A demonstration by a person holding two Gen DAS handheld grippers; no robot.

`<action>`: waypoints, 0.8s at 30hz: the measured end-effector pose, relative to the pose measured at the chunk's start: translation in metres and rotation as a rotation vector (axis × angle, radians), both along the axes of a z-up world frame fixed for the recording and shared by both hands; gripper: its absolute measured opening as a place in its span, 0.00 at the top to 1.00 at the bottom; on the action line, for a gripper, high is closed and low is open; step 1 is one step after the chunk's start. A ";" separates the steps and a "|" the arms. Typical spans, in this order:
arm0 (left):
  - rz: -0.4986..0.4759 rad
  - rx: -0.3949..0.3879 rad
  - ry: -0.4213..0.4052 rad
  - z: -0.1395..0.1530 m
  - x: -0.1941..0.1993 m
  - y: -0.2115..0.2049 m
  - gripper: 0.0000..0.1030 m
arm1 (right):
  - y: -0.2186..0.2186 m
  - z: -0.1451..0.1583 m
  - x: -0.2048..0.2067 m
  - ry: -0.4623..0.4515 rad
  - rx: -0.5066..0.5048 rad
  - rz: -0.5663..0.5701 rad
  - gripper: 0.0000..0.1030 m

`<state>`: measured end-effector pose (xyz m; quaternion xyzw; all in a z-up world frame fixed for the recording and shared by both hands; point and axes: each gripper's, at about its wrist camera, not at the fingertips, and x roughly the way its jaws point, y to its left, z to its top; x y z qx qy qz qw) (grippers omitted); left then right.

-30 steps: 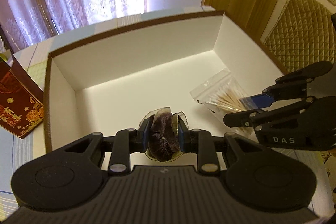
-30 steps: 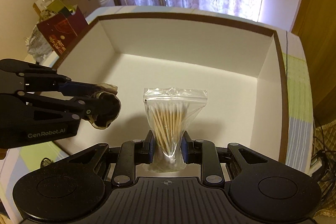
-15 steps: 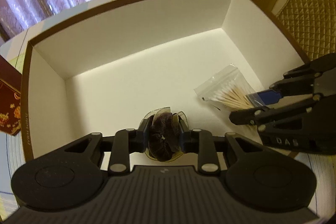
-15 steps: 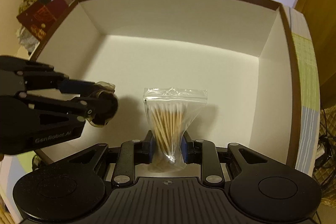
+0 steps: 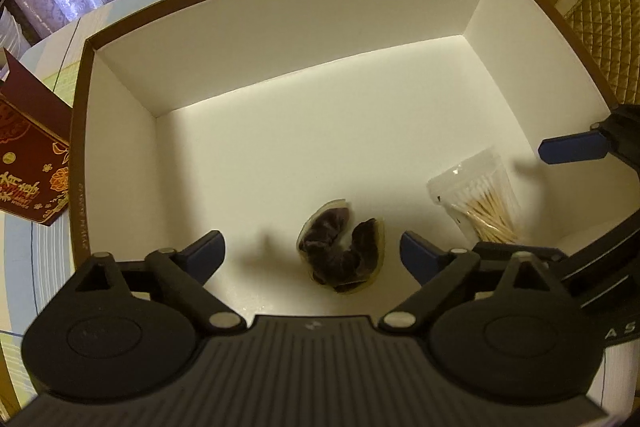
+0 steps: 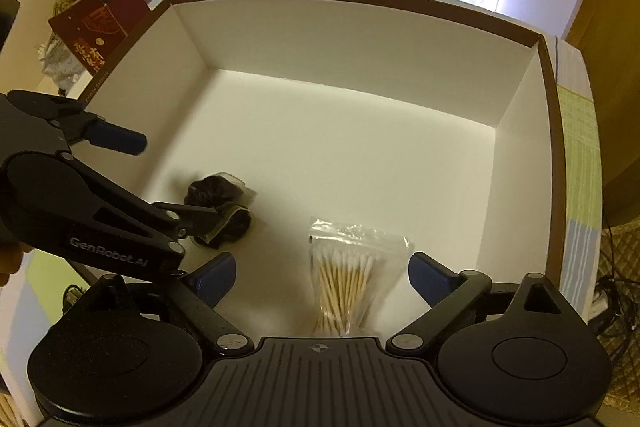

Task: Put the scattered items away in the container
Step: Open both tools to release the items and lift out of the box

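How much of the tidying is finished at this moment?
Both carried items look delivered: the dark hair tie and the bag of cotton swabs lie on the floor of the box. Both grippers, left and right, are open and empty. No other scattered items are in view.

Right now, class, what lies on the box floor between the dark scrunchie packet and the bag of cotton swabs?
Nothing: in the right wrist view, bare white box floor separates the scrunchie packet from the swab bag.
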<state>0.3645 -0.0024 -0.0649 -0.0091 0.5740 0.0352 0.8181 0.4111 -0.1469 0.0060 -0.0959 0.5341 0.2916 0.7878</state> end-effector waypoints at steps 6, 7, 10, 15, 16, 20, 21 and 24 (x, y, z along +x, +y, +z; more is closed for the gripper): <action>0.004 0.008 -0.001 0.007 -0.005 -0.003 0.08 | 0.000 0.007 -0.007 -0.013 0.009 -0.011 0.05; 0.006 0.011 -0.007 0.009 -0.006 -0.003 0.08 | 0.000 0.010 -0.009 -0.022 0.013 -0.017 0.05; 0.009 0.011 -0.034 0.020 -0.012 -0.003 0.08 | -0.004 0.019 -0.013 -0.049 0.033 -0.031 0.05; 0.015 0.018 -0.061 0.036 -0.020 -0.004 0.07 | -0.006 0.033 -0.020 -0.075 0.041 -0.036 0.05; 0.016 0.020 -0.065 0.038 -0.022 -0.004 0.07 | -0.006 0.036 -0.022 -0.081 0.041 -0.034 0.05; 0.021 0.022 -0.084 0.048 -0.031 -0.006 0.07 | -0.006 0.045 -0.032 -0.099 0.047 -0.028 0.05; 0.024 0.022 -0.087 0.050 -0.033 -0.006 0.07 | -0.006 0.047 -0.034 -0.105 0.049 -0.027 0.05; 0.027 0.024 -0.101 0.057 -0.041 -0.009 0.07 | -0.007 0.053 -0.041 -0.121 0.050 -0.024 0.05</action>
